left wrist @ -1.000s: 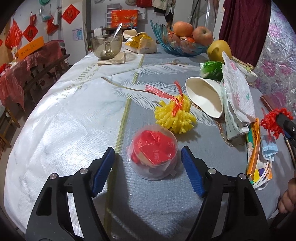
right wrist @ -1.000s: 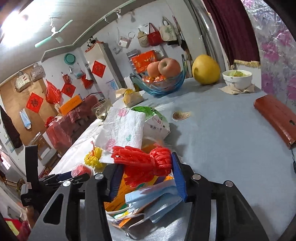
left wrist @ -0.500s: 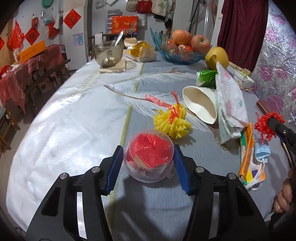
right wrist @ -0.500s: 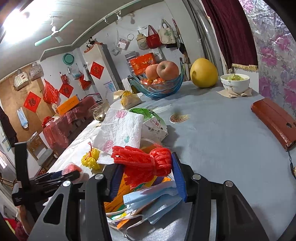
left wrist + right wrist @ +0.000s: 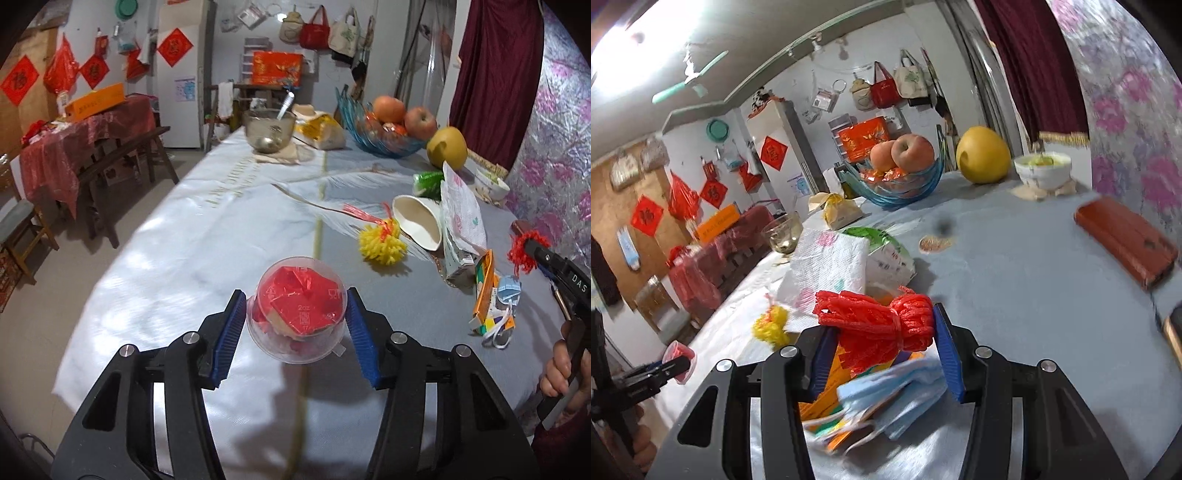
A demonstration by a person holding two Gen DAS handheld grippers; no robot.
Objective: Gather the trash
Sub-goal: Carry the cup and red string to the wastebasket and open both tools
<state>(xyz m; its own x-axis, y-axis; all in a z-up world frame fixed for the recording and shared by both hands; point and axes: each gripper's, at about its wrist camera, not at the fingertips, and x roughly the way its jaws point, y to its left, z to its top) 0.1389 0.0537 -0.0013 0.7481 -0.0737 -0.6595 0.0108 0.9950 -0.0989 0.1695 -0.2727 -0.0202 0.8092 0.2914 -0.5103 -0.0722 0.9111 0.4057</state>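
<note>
Left gripper (image 5: 295,325) clamped on a small clear plastic cup (image 5: 297,325) stuffed with red wrapper scraps, both blue pads pressed against its sides, cup lifted clear of the tablecloth (image 5: 184,266). Jaws roughly halfway in, no gap either side.

Right gripper (image 5: 882,339) squeezed on a bundle of red netting (image 5: 879,328), pads tight on both ends of it, about the same half-closed width. Just under those jaws, on the cloth: a blue face mask (image 5: 894,391) lying over an orange carton (image 5: 827,384).

Beyond the left gripper's tips and a bit to the right: a yellow mesh ball (image 5: 382,245) with red string, then a tipped-over white paper cup (image 5: 417,225) and a floral paper napkin (image 5: 463,218) propped beside it. Green packet (image 5: 428,181) behind those.

Way past everything, at the far end: glass bowl (image 5: 269,129) with a spoon, blue fruit bowl (image 5: 384,136) with apples, big yellow pomelo (image 5: 447,147).

Off to the right of the right gripper: reddish-brown case (image 5: 1126,240) lying flat, well apart from the rest.
</note>
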